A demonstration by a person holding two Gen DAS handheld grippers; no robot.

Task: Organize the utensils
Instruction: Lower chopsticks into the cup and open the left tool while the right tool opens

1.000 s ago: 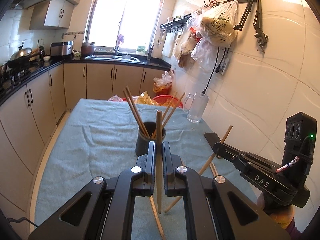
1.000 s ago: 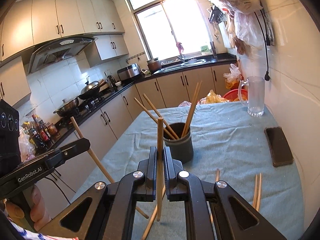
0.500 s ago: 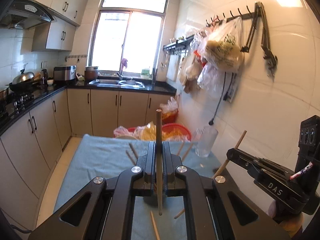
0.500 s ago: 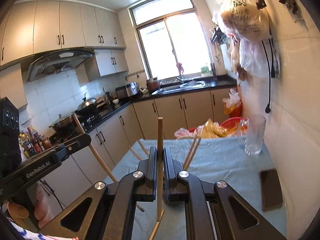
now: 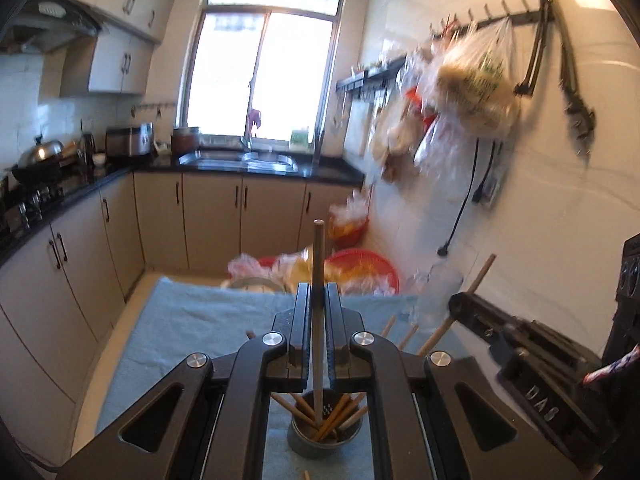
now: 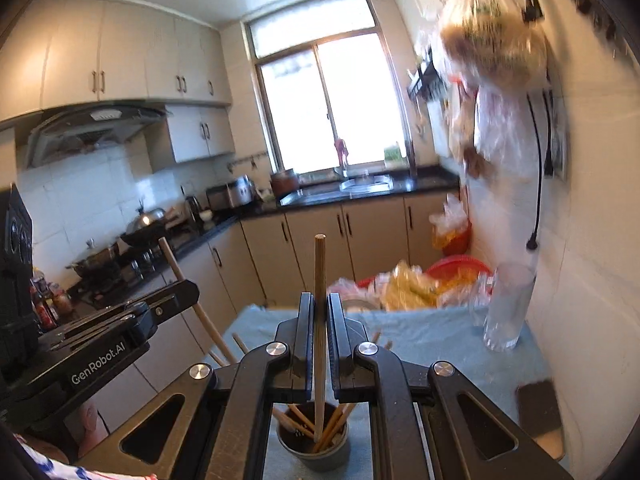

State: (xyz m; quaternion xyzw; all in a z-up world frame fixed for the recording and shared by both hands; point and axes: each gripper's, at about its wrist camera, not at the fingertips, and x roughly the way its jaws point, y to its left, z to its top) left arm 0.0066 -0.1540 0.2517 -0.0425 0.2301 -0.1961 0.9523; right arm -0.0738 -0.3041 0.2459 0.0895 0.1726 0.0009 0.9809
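left fingers [image 5: 304,336] pinch chopstick [image 5: 318,312] upright | tip over holder [image 5: 326,436]

A second ago both grippers stood short of the holder [image 5: 326,434]; now the left gripper [image 5: 319,300] and right gripper [image 6: 320,312] hang above it, each chopstick [image 5: 318,312] tip lowered into its mouth among the sticks already there.

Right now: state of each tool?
Left tool: closed on a chopstick, its lower tip in the holder cup.
Right tool: closed on a second chopstick, its lower tip in that cup too.
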